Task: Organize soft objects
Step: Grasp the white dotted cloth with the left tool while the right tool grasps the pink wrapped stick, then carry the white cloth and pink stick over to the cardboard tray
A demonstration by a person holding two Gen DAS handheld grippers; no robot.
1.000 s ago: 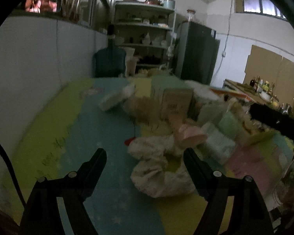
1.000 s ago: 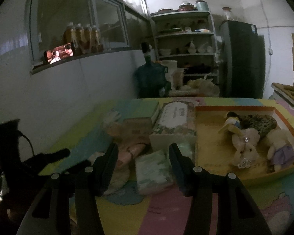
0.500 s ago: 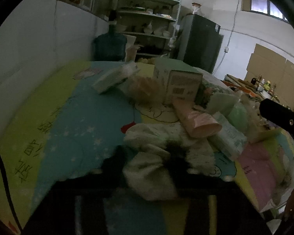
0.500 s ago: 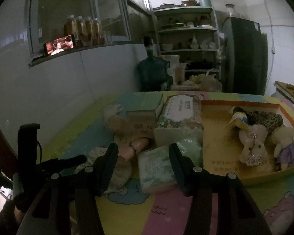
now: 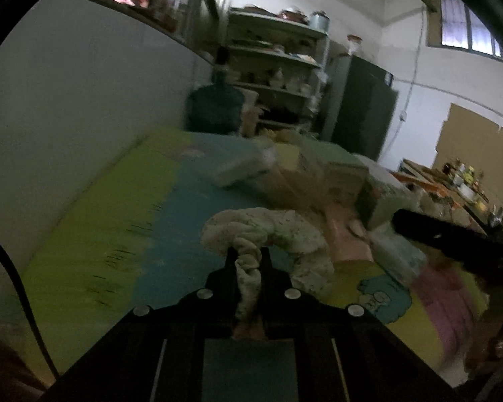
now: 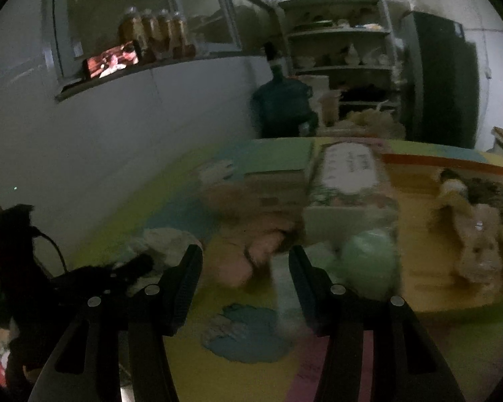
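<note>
Cream, speckled cloth (image 5: 268, 231), soft and rumpled, sits low in the middle of the left wrist frame, one fold pinched between the closed fingers of the left gripper (image 5: 248, 258). Its bulk lies on the blue and yellow foam-patterned table (image 5: 94, 207). Right gripper (image 6: 244, 261) fingers gape wide, holding nothing, over a blurred pink bundle (image 6: 251, 251). Plush toys (image 6: 476, 231) smear at the right edge.

Crumpled speckled white cloth (image 5: 268, 231), tool-pinched
</note>
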